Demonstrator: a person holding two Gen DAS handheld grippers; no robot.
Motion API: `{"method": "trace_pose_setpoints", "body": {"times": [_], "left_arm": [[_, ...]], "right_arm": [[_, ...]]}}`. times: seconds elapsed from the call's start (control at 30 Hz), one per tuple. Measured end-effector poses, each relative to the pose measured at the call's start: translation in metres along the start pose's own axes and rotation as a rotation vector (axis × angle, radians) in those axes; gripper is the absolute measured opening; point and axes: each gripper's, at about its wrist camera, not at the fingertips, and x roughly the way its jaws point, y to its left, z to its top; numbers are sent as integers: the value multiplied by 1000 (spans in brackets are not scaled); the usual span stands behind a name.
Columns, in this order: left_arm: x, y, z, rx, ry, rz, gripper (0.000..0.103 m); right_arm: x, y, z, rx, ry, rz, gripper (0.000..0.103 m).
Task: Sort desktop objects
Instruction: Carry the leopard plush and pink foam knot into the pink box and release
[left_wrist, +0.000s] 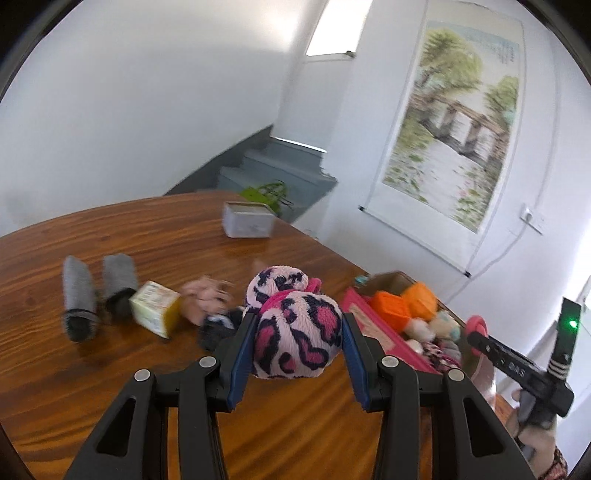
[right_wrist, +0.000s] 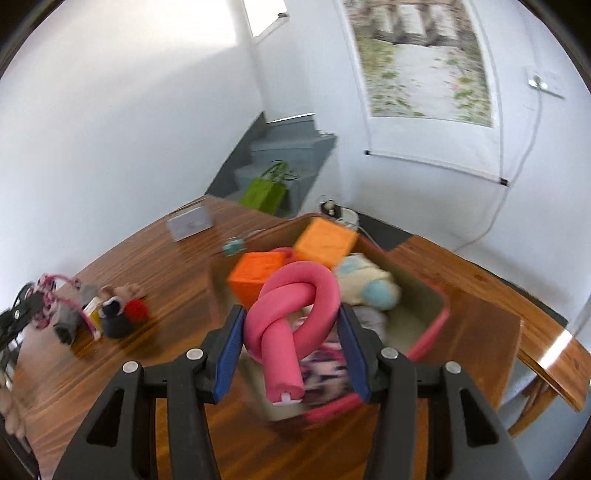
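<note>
My left gripper (left_wrist: 299, 319) is shut on one fluffy pad of the pink leopard-print earmuffs (left_wrist: 295, 339), held above the wooden table (left_wrist: 166, 240). My right gripper (right_wrist: 291, 310) is shut on a knotted pink foam tube (right_wrist: 291, 314), which hangs over the open pink box (right_wrist: 432, 332). The box holds two orange cubes (right_wrist: 258, 273), a pale plush and other soft things. In the left wrist view the box (left_wrist: 360, 317) lies just right of the earmuffs, with the pink tube (left_wrist: 475, 325) at its far side.
Two grey rolls (left_wrist: 77, 295), a yellow-white carton (left_wrist: 155, 308), a pink plush (left_wrist: 207, 295) and a dark item (left_wrist: 218, 328) lie left of the box. A grey tin (left_wrist: 247, 219) stands at the far table edge. A green bag (right_wrist: 264, 192) sits by the grey stairs.
</note>
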Motion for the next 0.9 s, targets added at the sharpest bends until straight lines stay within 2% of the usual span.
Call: {"method": "trace_pose_setpoints", "body": {"times": [0.23, 0.63, 0.9], "left_arm": [[26, -40, 2, 17, 36, -53, 46], [80, -125, 12, 104, 94, -147, 46], [104, -168, 22, 146, 93, -216, 46]], "right_arm": [[10, -32, 6, 20, 5, -8, 54], [25, -51, 7, -1, 9, 36, 54], [23, -59, 8, -6, -3, 46, 54]]}}
